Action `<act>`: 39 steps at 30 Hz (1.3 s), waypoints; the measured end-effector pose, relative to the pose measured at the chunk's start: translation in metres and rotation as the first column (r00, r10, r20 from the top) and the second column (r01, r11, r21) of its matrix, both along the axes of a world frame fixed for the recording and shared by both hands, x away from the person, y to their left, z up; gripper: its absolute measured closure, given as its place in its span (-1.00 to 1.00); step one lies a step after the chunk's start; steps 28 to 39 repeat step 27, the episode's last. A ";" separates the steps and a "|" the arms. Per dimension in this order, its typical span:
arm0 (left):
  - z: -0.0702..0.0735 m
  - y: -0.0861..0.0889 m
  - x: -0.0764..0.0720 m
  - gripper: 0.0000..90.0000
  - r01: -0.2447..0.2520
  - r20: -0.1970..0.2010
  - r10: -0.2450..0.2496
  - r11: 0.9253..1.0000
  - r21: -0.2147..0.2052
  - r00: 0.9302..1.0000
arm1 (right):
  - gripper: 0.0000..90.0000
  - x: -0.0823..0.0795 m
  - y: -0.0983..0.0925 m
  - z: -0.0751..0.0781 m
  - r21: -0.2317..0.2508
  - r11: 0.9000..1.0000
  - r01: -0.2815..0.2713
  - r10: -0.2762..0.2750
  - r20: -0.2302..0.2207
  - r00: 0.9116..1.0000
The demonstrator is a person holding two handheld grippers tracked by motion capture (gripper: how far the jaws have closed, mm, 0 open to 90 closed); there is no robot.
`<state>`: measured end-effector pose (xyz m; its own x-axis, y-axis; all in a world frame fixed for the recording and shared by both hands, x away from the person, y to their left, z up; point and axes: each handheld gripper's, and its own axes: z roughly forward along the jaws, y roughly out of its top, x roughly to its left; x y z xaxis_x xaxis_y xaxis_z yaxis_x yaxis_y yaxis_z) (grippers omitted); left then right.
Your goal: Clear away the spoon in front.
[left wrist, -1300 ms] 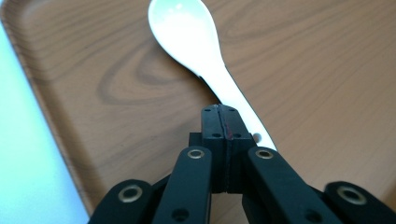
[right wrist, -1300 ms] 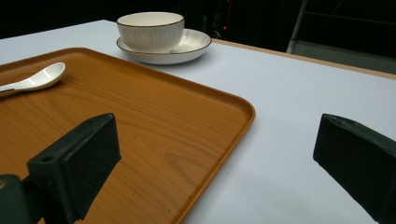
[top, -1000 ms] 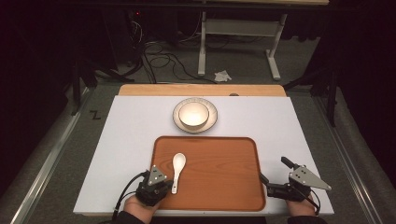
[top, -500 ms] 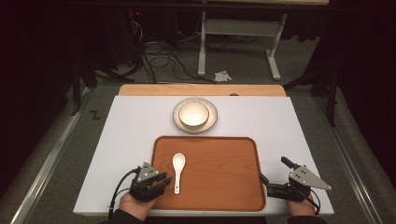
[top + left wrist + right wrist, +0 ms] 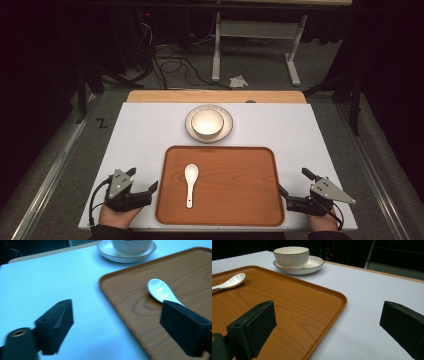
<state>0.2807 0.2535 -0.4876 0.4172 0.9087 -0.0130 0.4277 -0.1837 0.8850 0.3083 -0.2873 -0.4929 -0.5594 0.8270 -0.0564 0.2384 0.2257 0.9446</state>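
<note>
A white ceramic spoon (image 5: 191, 179) lies free on the left part of the wooden tray (image 5: 235, 185), bowl end pointing away from me. My left gripper (image 5: 143, 178) hovers over the white table just left of the tray. Its jaws have just been opening and stand wide with nothing between them. In the left gripper view the spoon (image 5: 160, 290) lies beyond the right-hand jaw, its handle hidden behind it. My right gripper (image 5: 293, 180) rests open at the tray's right edge, holding nothing.
A cream bowl (image 5: 207, 122) stands on a saucer (image 5: 226, 131) just beyond the tray's far edge. The white table top (image 5: 310, 135) extends on both sides of the tray. Cables and a metal stand sit on the floor behind.
The left gripper let go of the spoon's handle, opened, and drew back to the left off the tray. The spoon stays on the tray. The right gripper has not moved.
</note>
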 end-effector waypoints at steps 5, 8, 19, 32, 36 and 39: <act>-0.005 0.023 -0.005 -1.00 -0.040 -0.033 0.039 0.999 -0.035 0.999 | -0.97 0.000 0.000 0.000 -0.001 1.000 0.001 -0.001 -0.001 1.000; -0.004 0.025 -0.006 -1.00 -0.040 -0.030 0.039 0.998 -0.054 0.999 | -0.97 0.001 0.001 0.000 -0.005 1.000 0.000 0.000 -0.001 1.000; -0.005 0.021 -0.005 -1.00 -0.029 -0.035 0.027 0.997 -0.078 0.999 | -0.97 0.001 0.001 0.000 -0.007 1.000 -0.003 0.003 0.002 1.000; -0.003 0.021 -0.006 -1.00 -0.031 -0.039 0.028 0.996 -0.084 0.999 | -0.97 0.000 0.001 0.000 -0.007 1.000 -0.005 0.005 0.003 1.000; -0.003 0.021 -0.006 -1.00 -0.031 -0.039 0.028 0.996 -0.084 0.999 | -0.97 0.000 0.001 0.000 -0.007 1.000 -0.005 0.005 0.003 1.000; -0.003 0.021 -0.006 -1.00 -0.031 -0.039 0.028 0.996 -0.084 0.999 | -0.97 0.000 0.001 0.000 -0.007 1.000 -0.005 0.005 0.003 1.000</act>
